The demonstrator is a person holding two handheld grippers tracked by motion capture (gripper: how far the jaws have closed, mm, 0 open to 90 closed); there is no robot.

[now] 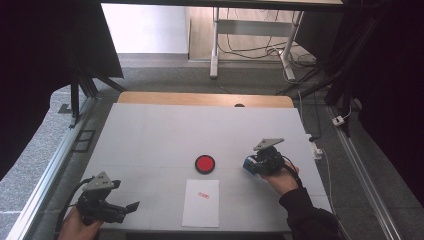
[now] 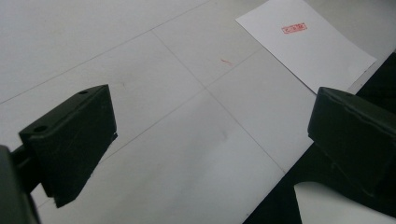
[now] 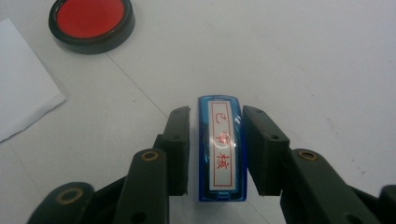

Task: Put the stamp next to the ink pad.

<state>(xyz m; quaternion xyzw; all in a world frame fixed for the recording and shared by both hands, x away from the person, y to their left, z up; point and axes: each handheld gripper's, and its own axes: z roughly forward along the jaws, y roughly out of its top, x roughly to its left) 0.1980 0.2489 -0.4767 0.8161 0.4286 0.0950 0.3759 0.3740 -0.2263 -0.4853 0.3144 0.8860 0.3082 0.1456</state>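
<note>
Jaws of the right gripper point(image 3: 217, 154) clench a blue stamp point(image 3: 220, 148) right of the red ink pad point(image 1: 205, 164). White paper point(image 1: 201, 203) lies near-centre; the left gripper point(image 1: 131, 206), near-left, gapes with nothing between its jaws.

Red characters in a red frame are printed on the white label of the blue stamp point(image 3: 220, 149); the last reads 核. A red framed imprint, too small to be read, is borne near the far edge of the white sheet point(image 1: 201, 202).
</note>
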